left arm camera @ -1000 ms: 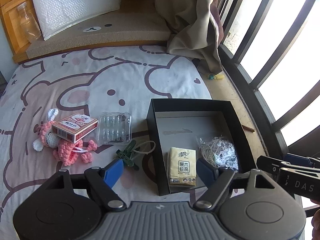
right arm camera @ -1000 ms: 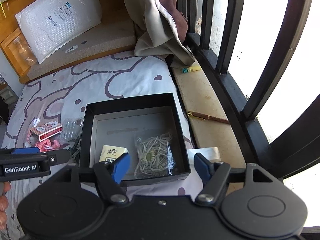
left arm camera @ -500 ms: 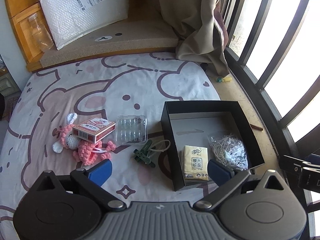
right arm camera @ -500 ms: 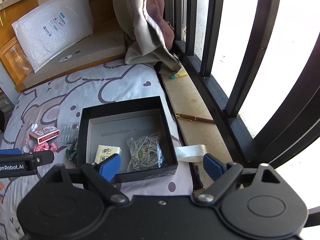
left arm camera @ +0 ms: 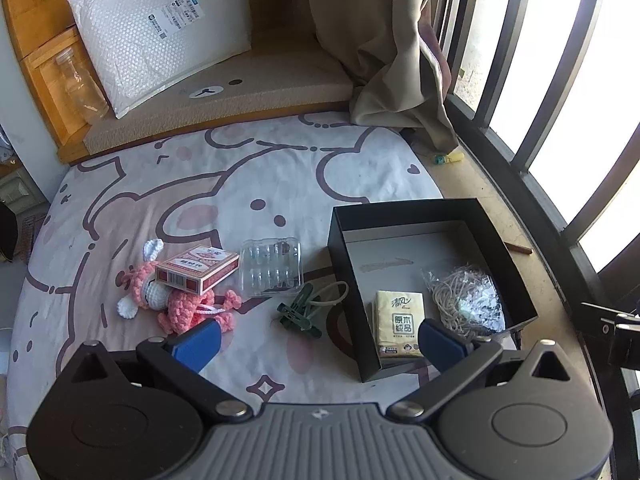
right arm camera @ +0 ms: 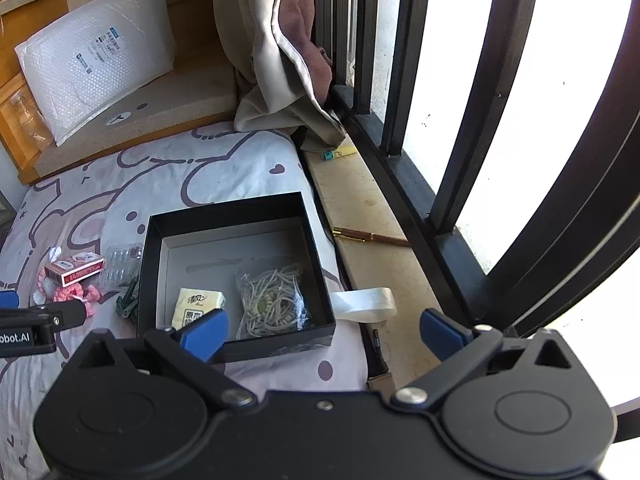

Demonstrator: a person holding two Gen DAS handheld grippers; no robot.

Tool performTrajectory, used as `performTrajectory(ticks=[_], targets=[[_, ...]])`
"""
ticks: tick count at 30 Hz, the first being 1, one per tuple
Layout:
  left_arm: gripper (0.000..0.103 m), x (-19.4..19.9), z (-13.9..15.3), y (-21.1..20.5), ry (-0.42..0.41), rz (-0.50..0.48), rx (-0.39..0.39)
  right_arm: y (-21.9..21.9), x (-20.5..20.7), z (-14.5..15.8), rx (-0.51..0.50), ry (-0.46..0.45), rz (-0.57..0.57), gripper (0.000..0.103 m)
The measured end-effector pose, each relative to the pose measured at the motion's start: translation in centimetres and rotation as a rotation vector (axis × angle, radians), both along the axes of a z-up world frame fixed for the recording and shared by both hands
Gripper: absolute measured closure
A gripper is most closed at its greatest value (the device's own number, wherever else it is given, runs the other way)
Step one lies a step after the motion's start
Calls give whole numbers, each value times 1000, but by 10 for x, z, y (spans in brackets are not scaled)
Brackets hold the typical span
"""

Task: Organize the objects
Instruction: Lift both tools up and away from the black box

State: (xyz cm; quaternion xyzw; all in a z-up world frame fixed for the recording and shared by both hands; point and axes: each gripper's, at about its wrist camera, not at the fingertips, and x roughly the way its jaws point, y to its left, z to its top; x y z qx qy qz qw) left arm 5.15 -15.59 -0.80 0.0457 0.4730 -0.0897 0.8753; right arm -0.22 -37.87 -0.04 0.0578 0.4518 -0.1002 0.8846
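Both empty: left hand-held gripper [left arm camera: 318,340] jaws spread wide, nothing between them; right hand-held gripper [right arm camera: 322,330] jaws opening, nothing between them either. Risks, judged: just ahead of the left hand-held gripper lies a green clip [left arm camera: 301,312] with a thin loop, flat on the soft bed [left arm camera: 248,168], so the fingers could dig into the sheet or snag the loop instead. Ahead and to its left, the card box [left arm camera: 198,268] rests on top of the pink knitted toy [left arm camera: 176,300]; grabbing the toy first would likely tip the card box off. The clear plastic tray [left arm camera: 272,266], beyond the clip, looks slick and flimsy and may squash or slip. The black box [left arm camera: 404,210] sits ahead-right of the left hand-held gripper, directly ahead of the right, near the bed edge by the window ledge [right arm camera: 360,200]; a bump on its wall could shove it over. Contents of the black box: tissue pack [left arm camera: 400,320] at the near side, bag of cord [left arm camera: 464,300] beside it toward the window, far half bare. Farther off on the ledge, outside the box: white tape strip [right arm camera: 366,300], a pen [right arm camera: 370,236].
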Motion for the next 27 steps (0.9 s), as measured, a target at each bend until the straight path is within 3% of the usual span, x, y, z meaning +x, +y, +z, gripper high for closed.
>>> performTrajectory(ticks=[27], targets=[[0,0,-3,-3,-14,-25,-6,-9,-9,-6,-29,-23,-26,0]])
